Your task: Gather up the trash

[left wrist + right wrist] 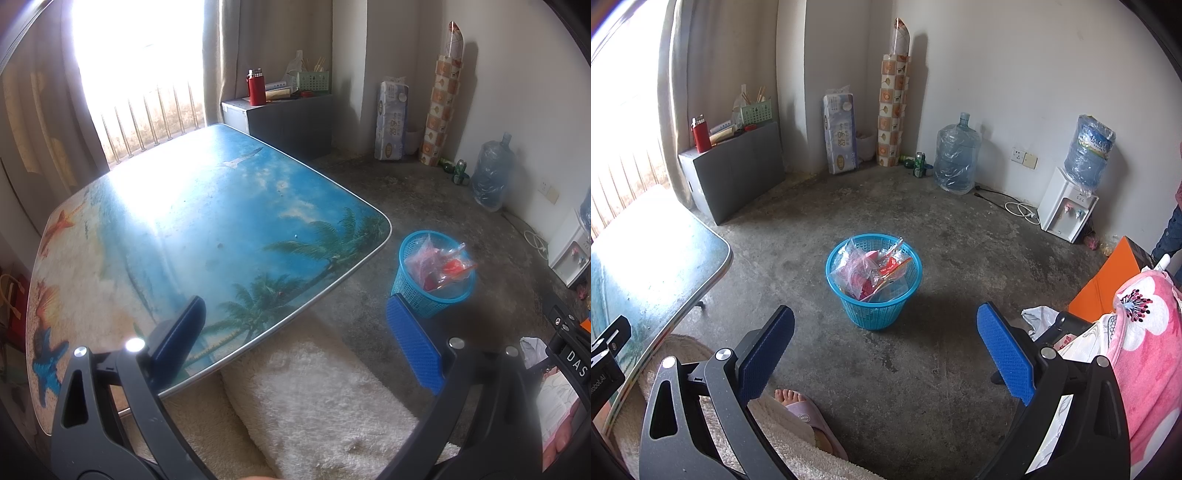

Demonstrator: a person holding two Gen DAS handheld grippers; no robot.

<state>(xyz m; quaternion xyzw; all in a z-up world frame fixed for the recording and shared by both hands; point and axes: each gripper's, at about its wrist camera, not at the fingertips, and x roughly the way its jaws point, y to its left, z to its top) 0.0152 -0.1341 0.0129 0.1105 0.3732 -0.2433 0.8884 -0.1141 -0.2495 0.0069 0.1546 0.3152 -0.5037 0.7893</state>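
Trash [873,269], mostly clear and pink plastic wrappers, already fills the blue basket [875,314] that stands on the bare concrete floor [923,369], just off the right near corner of the beach-print table [229,206]. From the left wrist view we see nothing loose on the tabletop, so we judge the collecting nearly or fully done and the step in hand to be a last check for strays. Our left gripper [295,339] hangs over the near edge of the table with its jaws spread wide and nothing between them; our right gripper [886,350] hovers above the floor, near the basket, equally wide and empty. To finish well, we should sweep both cameras slowly across the tabletop, where the window glare could hide a clear wrapper. One crumpled white scrap [1038,317] lies at the right, just beside the right gripper; we cannot tell whether it is trash. If it is, we would pinch it at a thick fold, lift it clear, and release it low over the basket so that the heaped wrappers do not spill out.
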